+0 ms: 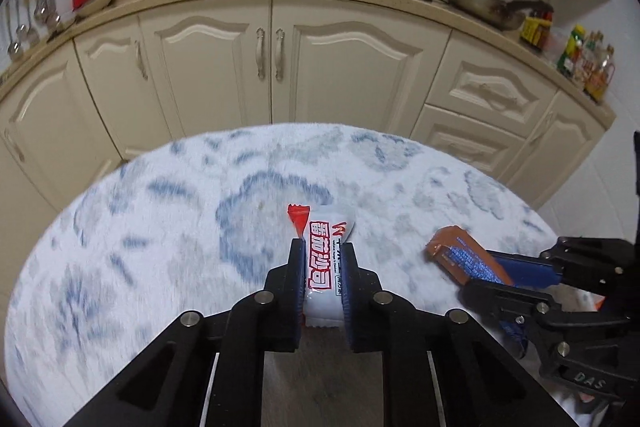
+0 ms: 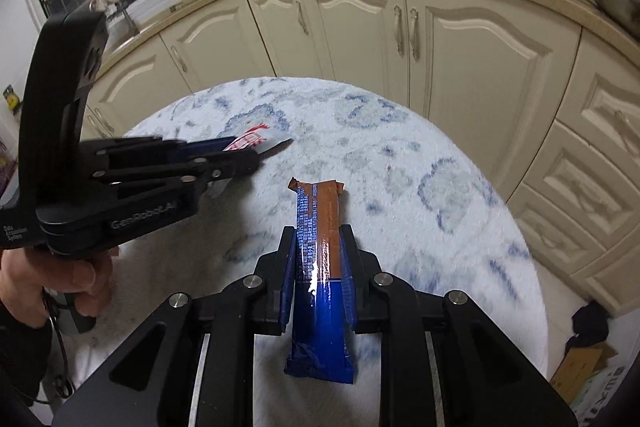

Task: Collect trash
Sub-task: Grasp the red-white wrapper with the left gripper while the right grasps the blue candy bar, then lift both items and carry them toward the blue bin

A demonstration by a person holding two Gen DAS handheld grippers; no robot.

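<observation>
Kitchen with cream cabinets (image 1: 280, 67); before them, a round desk (image 1: 160, 227) under a blue-and-white fleecy cover. Your left claw (image 1: 322, 251) is nearly closed on a white-and-red sachet (image 1: 324, 267), which stands between its pads above the desk cover, its red torn end pointing toward the cabinets. Your right claw (image 2: 318, 239) is likewise pinched on a blue-and-brown snack wrapper (image 2: 318, 267), held lengthwise between the pads, its torn brown end toward the cabinets and its blue tail hanging behind the fingertips. Both claws hover side by side over the desk.
</observation>
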